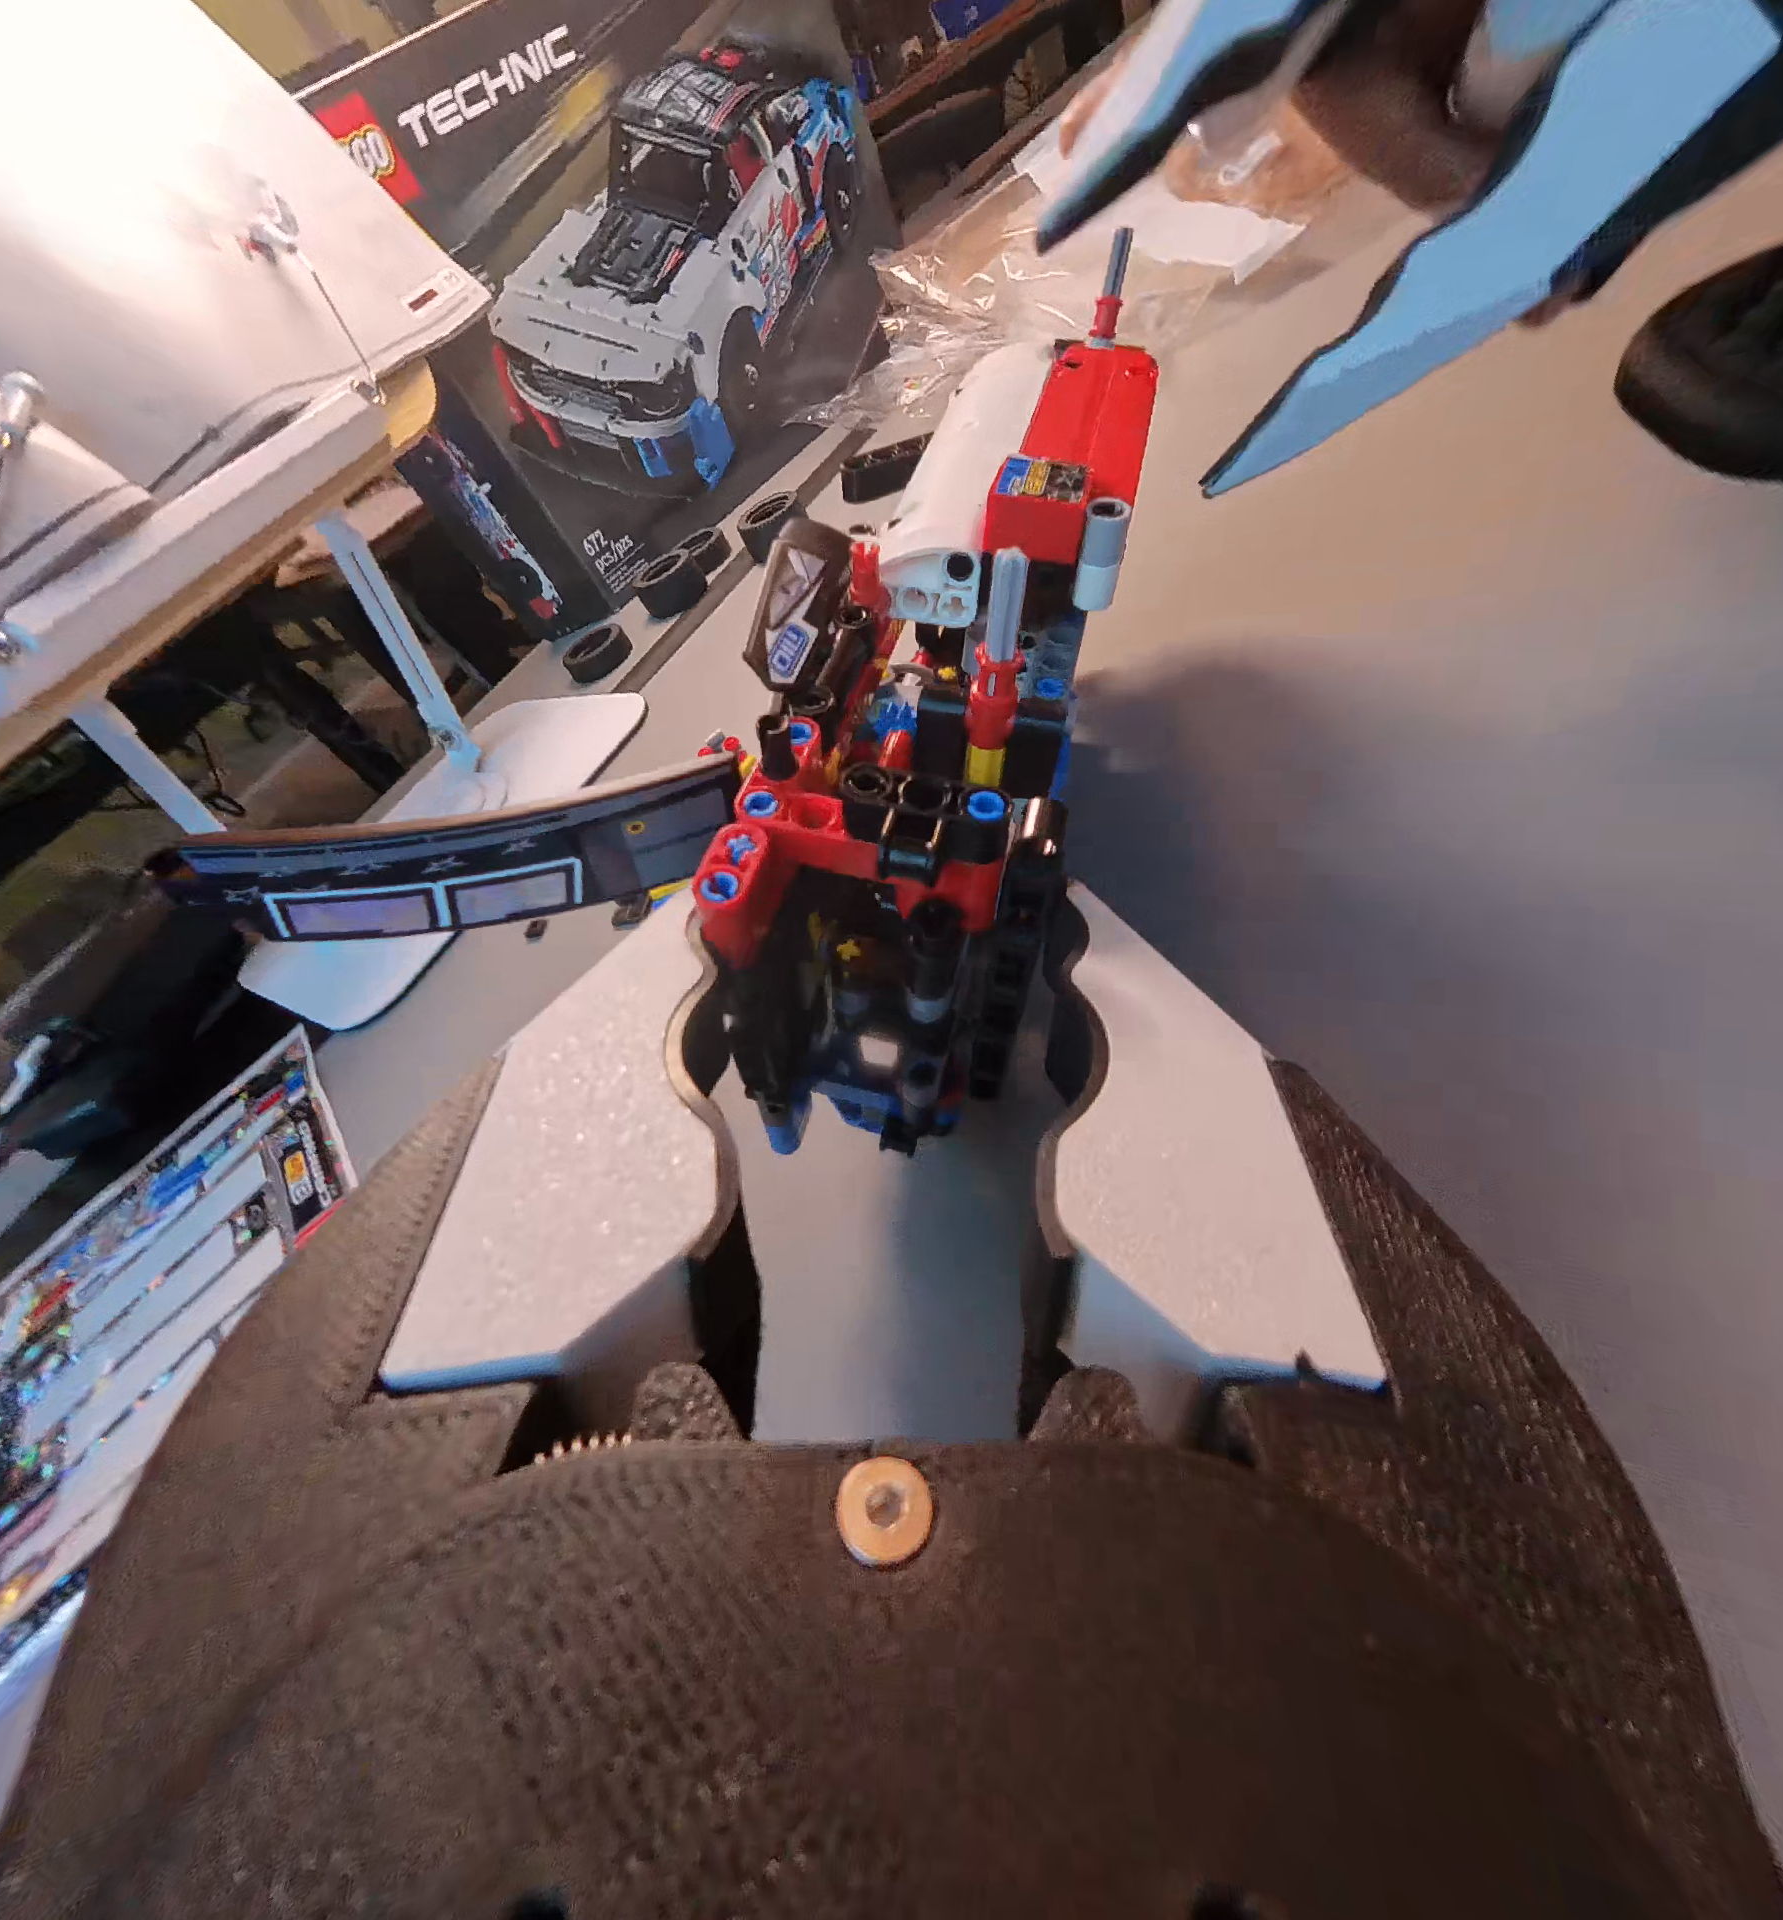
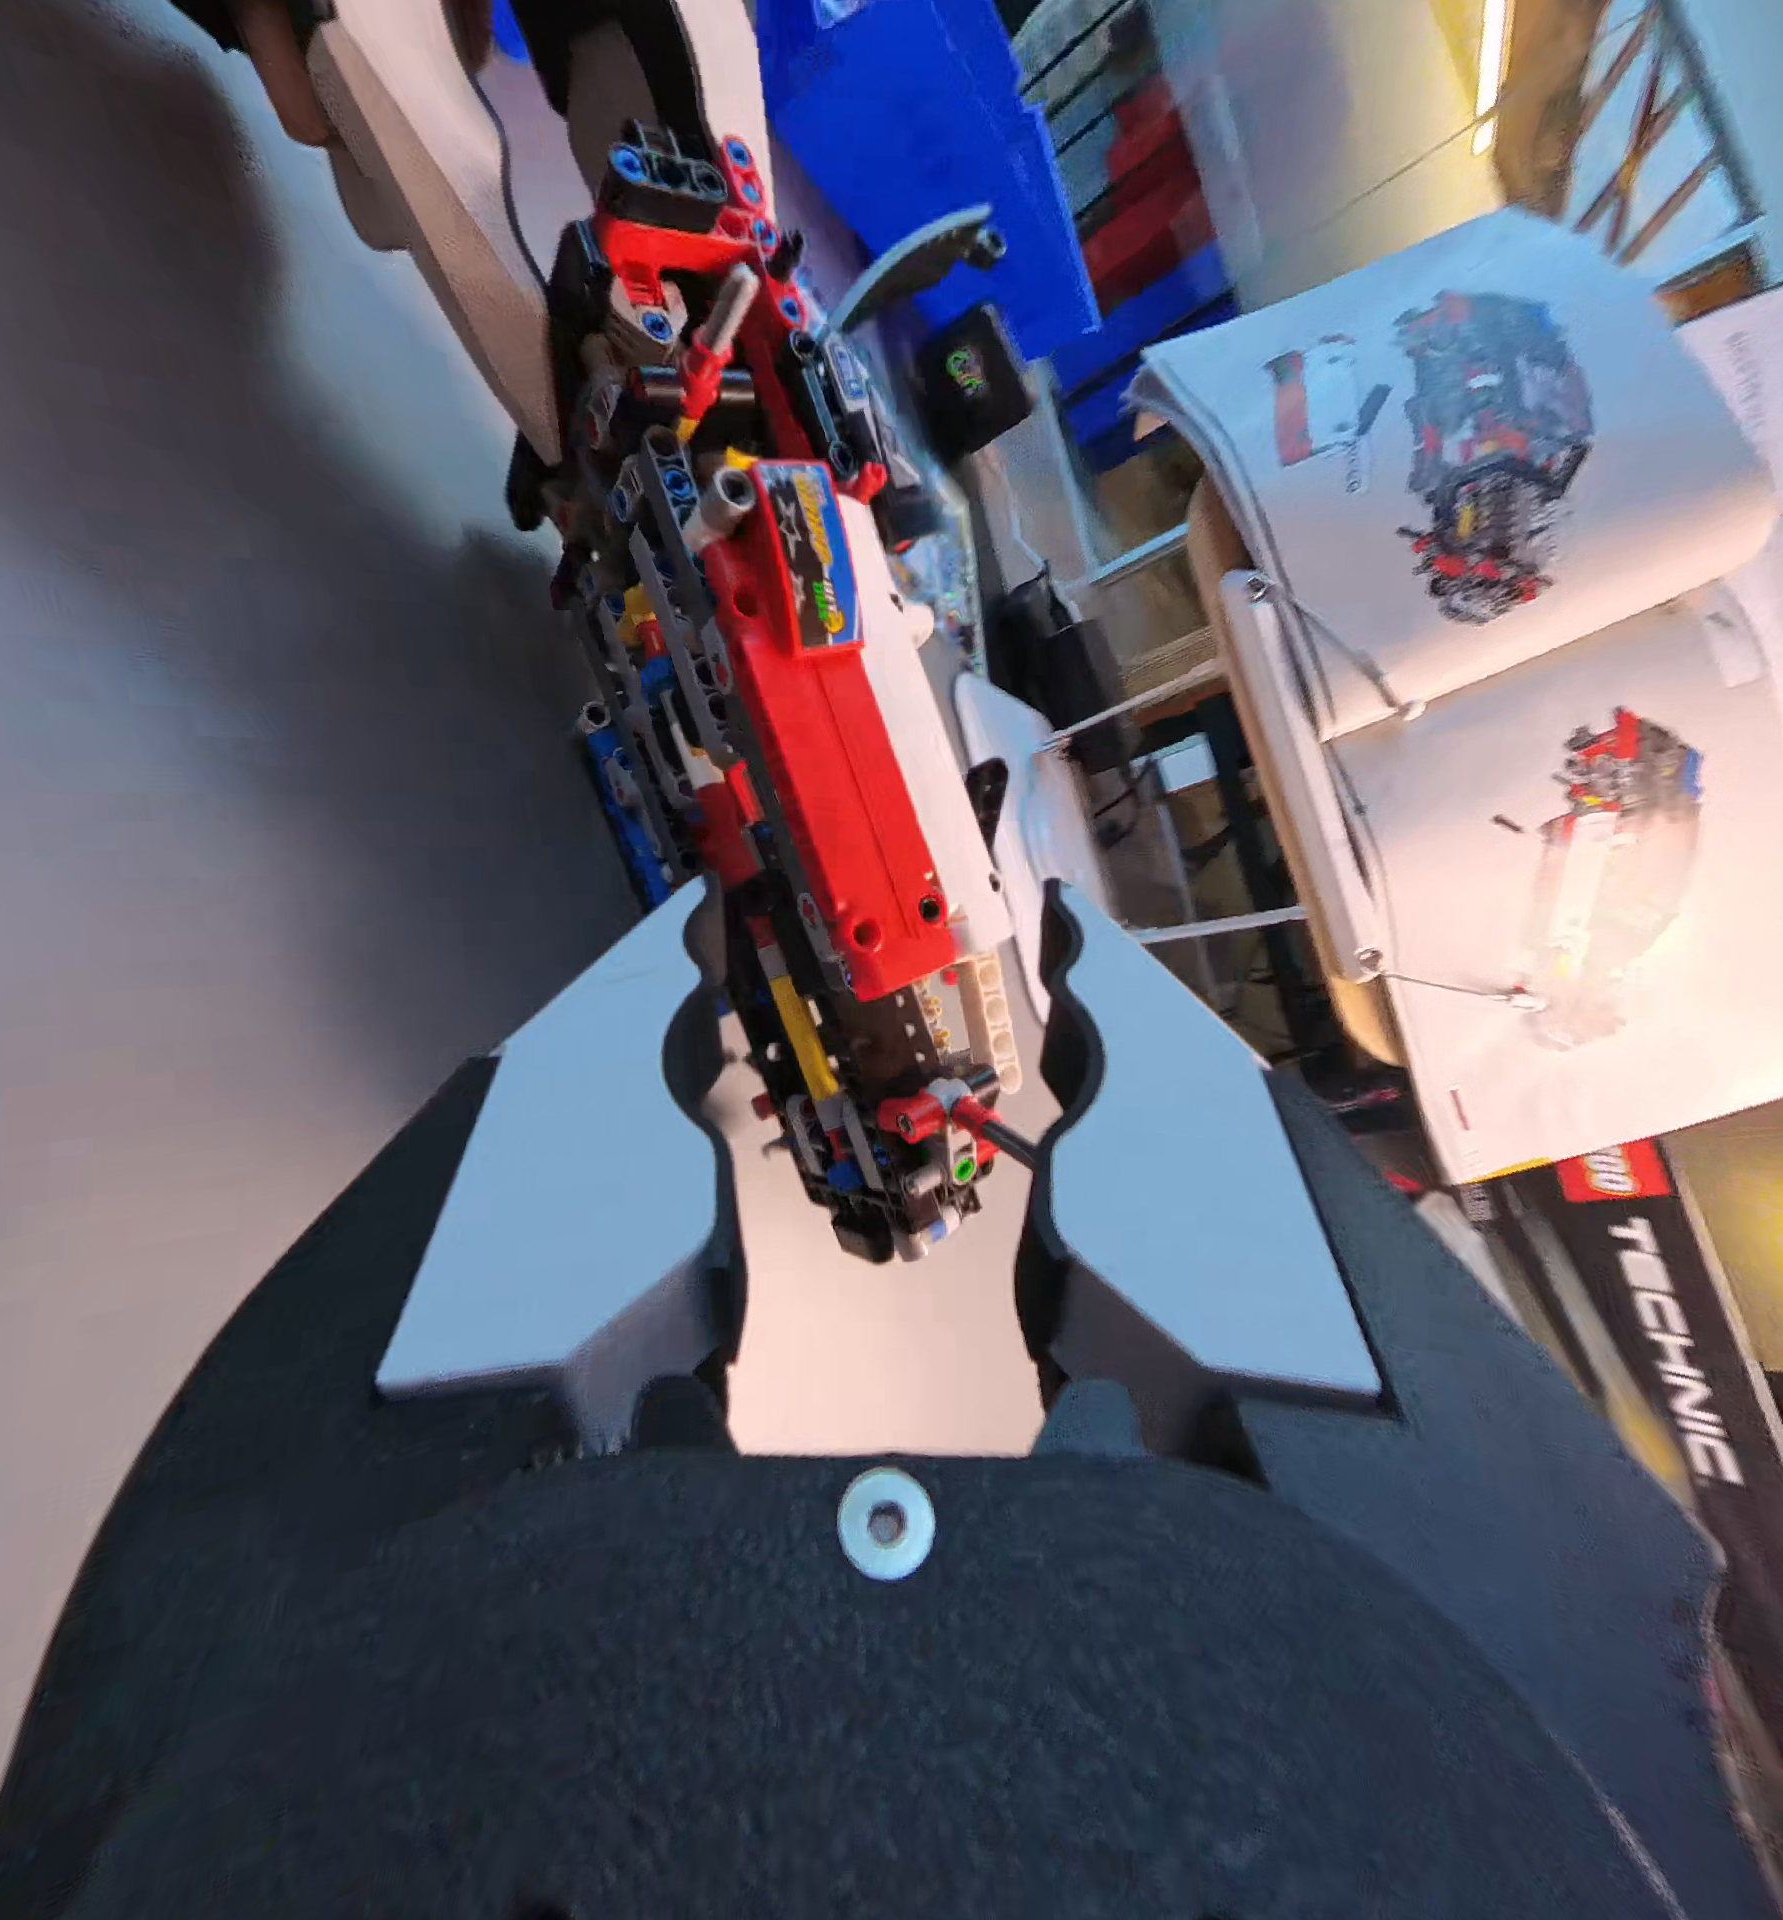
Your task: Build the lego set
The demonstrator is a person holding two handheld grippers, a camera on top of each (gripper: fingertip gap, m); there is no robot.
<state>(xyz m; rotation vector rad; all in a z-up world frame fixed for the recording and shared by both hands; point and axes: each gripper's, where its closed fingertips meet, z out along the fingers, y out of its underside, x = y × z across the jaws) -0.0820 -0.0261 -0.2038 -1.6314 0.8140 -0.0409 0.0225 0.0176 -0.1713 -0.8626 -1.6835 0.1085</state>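
The half-built lego car (image 1: 970, 665), a long red, white and black frame, is held off the grey table (image 1: 1438, 935). My left gripper (image 1: 887, 925) is shut on its near end, a red and black block with blue pins. My right gripper (image 1: 1126, 364) is blurred at the top right, jaws apart around the far end with the red axle. In the right wrist view the car (image 2: 825, 727) runs away from me. My right gripper (image 2: 882, 914) is open, with a finger on each side of the end and small gaps showing. One of the left gripper's fingers (image 2: 430, 208) grips the far end.
The lego box (image 1: 658, 260) stands behind, with black tyres (image 1: 674, 582) before it. A black starred panel (image 1: 430, 873) and a sticker sheet (image 1: 118, 1299) lie at the left. The open instruction booklet (image 2: 1489, 468) sits on a stand. Plastic bags (image 1: 970, 281) lie beyond. Blue bins (image 2: 918, 156) stand at the back.
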